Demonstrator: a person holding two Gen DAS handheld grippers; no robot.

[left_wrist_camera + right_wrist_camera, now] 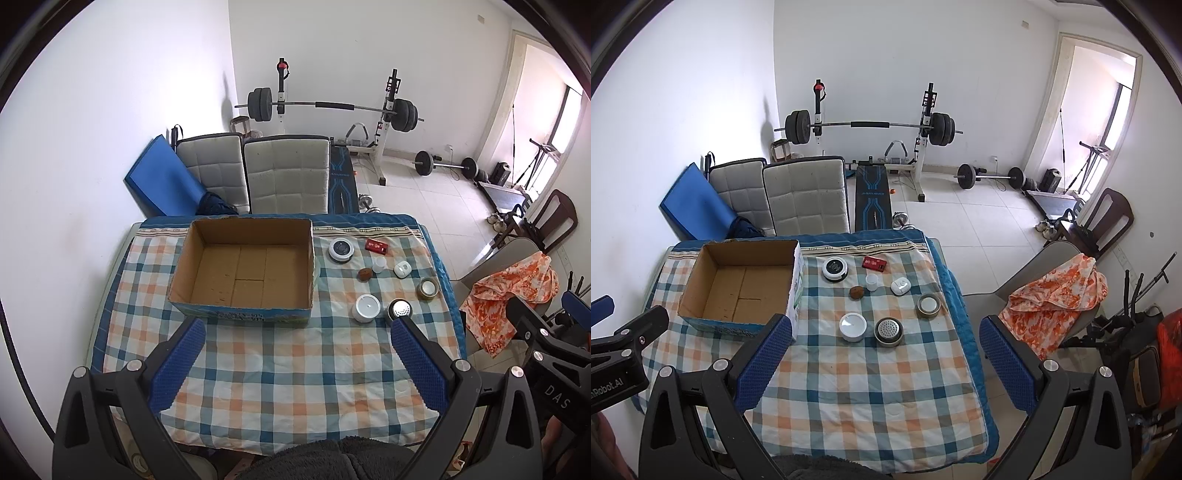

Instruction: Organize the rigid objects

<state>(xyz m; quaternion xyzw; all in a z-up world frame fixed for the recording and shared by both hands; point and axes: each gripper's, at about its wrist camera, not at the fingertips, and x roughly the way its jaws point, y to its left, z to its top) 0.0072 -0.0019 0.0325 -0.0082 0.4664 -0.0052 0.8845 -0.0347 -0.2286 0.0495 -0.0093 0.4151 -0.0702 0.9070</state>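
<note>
Left wrist view: we are holding both the left gripper (297,341) and right gripper (884,338) wide apart, ribbed blue pads (417,365) empty, above a corrugated cardboard box (243,266) and round lidded containers (365,307).

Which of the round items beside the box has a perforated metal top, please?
The strainer lid, nearest the front edge, right of the plain white lid; its top shows holes.

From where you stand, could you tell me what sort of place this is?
Probably a room in a home used as a gym: a barbell rack by the wall, a weight bench, and a table under a checked cloth holding a cardboard box.
</note>
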